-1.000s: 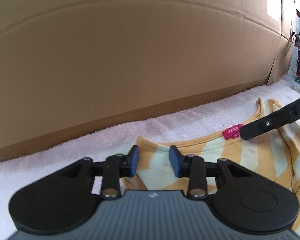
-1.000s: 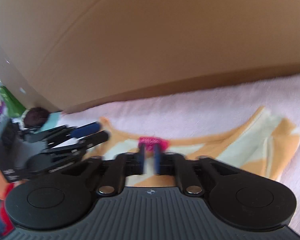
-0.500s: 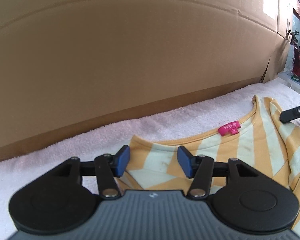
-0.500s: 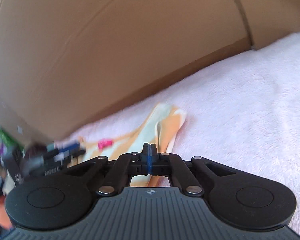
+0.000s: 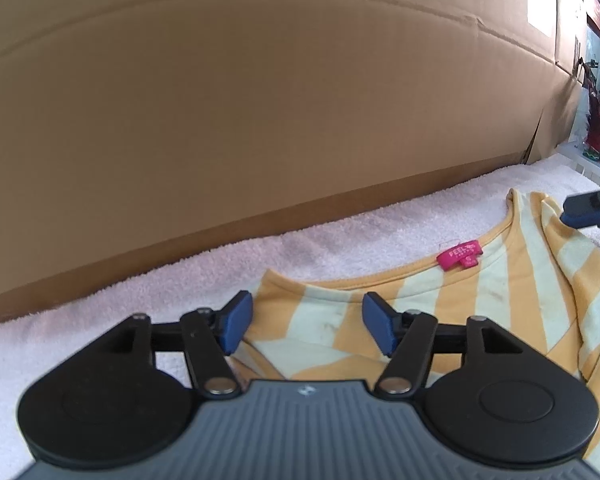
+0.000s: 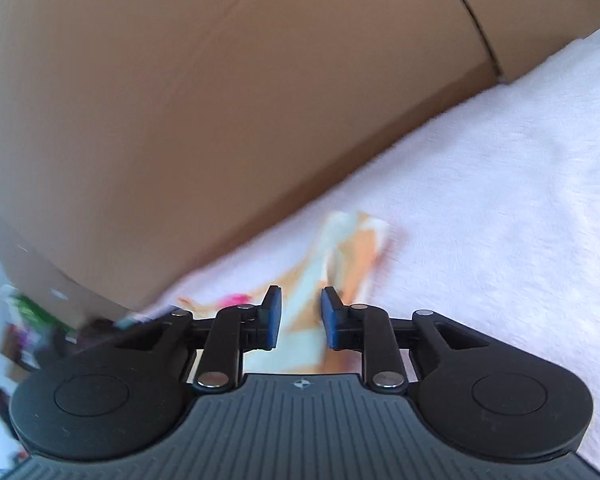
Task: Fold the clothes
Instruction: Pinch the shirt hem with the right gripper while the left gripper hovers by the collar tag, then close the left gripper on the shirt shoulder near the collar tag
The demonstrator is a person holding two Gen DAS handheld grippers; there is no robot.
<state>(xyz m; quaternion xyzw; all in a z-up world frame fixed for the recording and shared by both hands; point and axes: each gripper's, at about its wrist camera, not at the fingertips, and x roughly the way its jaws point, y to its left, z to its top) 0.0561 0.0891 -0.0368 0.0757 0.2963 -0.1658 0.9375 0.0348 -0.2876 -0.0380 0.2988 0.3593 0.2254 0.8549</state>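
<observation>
Cardboard wall (image 5: 260, 120) behind pink towel-covered worktop (image 5: 340, 240). Striped shirt (image 5: 500, 300) flat on it, collar toward cardboard. Left claw (image 5: 306, 328) and right claw (image 6: 300, 318), clenched a second ago, opening, both released: shirt laid, next fold pending.

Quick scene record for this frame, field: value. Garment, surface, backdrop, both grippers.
garment: orange and pale striped shirt, lying on the surface, neckline toward the cardboard
label: pink tag inside the neckline
surface: pale pink fleecy cover
backdrop: brown cardboard sheet standing along the far edge
left gripper: jaws opening, over the shirt's shoulder edge, pads clear of the cloth
right gripper: jaws opening, shirt cloth seen in the gap, no pinch
</observation>
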